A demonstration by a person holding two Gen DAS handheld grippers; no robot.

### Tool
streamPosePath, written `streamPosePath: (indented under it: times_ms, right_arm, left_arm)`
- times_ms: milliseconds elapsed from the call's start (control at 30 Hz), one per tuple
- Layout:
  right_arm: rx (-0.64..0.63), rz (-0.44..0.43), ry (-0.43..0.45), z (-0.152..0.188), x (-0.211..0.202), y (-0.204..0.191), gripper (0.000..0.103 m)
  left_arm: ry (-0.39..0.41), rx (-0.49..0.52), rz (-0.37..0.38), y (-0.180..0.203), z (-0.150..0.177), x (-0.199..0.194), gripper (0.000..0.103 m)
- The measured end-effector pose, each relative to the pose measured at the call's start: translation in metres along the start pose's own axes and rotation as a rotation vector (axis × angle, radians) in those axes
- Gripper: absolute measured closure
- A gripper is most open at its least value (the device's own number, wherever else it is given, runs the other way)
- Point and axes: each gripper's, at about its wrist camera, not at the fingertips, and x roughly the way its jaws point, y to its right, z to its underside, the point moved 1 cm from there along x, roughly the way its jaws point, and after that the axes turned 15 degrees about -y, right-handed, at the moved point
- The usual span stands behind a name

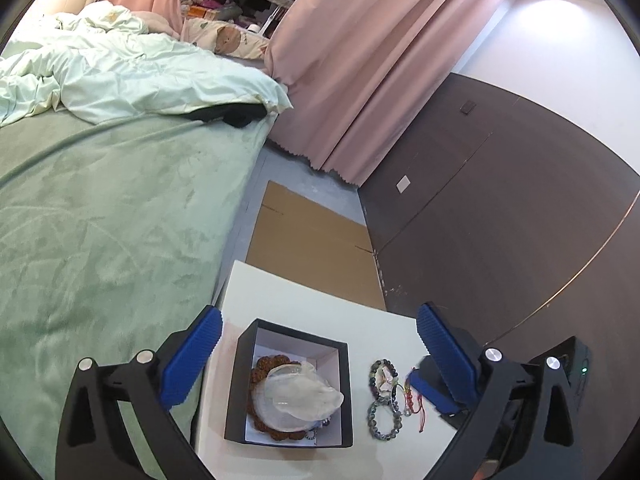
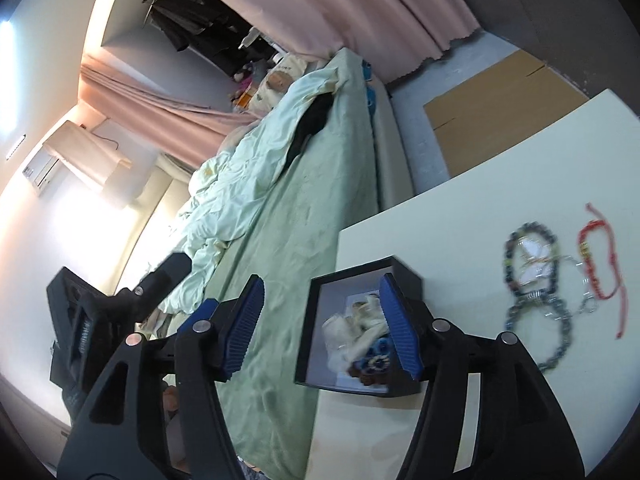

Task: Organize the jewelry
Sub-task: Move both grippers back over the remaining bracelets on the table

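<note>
Jewelry sits in two places on the white desk [image 1: 312,292]. A black box [image 1: 290,384] with a white lining holds a brown beaded bracelet [image 1: 260,364] under a crumpled clear plastic bag [image 1: 300,392]. Just beside the box, at its three o'clock in the left wrist view, lie dark beaded bracelets [image 1: 384,400] and a red cord bracelet [image 1: 412,398], loose and overlapping on the bare desk.

The left tongs [image 1: 316,352] stand wide open above the box with nothing between their blue pads [image 1: 192,360]; the pads touch nothing. The right tongs [image 2: 320,324] are partly open and hold nothing; their right pad [image 2: 400,328] hangs over the box's open top, the left pad over the green bed [image 2: 280,260] at nine o'clock of the desk. In the right wrist view the beaded bracelets [image 2: 534,276] lie at three o'clock of the box [image 2: 360,328], the red cord [image 2: 600,260] beyond them.
</note>
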Motion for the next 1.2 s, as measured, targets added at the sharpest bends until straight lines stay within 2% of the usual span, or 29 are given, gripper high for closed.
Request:
streamPosePath:
  times_ms: [133, 367, 600, 800, 1033, 1200]
  right_arm:
    - [0.020, 0.062, 0.017, 0.001, -0.018, 0.012, 0.033]
    - [0.087, 0.163, 0.022, 0.005, -0.055, 0.048, 0.033]
    - [0.154, 0.217, 0.021, 0.014, -0.080, 0.076, 0.033]
    - [0.226, 0.226, 0.018, 0.019, -0.096, 0.099, 0.033]
    - [0.281, 0.233, 0.027, 0.022, -0.117, 0.120, 0.033]
    - [0.285, 0.284, 0.010, 0.022, -0.119, 0.129, 0.036]
  left_arm:
    - [-0.025, 0.017, -0.002, 0.008, 0.003, 0.009, 0.009]
    - [-0.082, 0.087, 0.017, 0.036, 0.017, 0.030, 0.009]
    - [-0.132, 0.173, 0.024, 0.066, 0.034, 0.049, 0.010]
    - [-0.213, 0.243, 0.018, 0.093, 0.056, 0.073, 0.022]
    - [-0.297, 0.292, 0.018, 0.110, 0.078, 0.100, 0.049]
    - [-0.369, 0.311, -0.035, 0.114, 0.092, 0.123, 0.057]
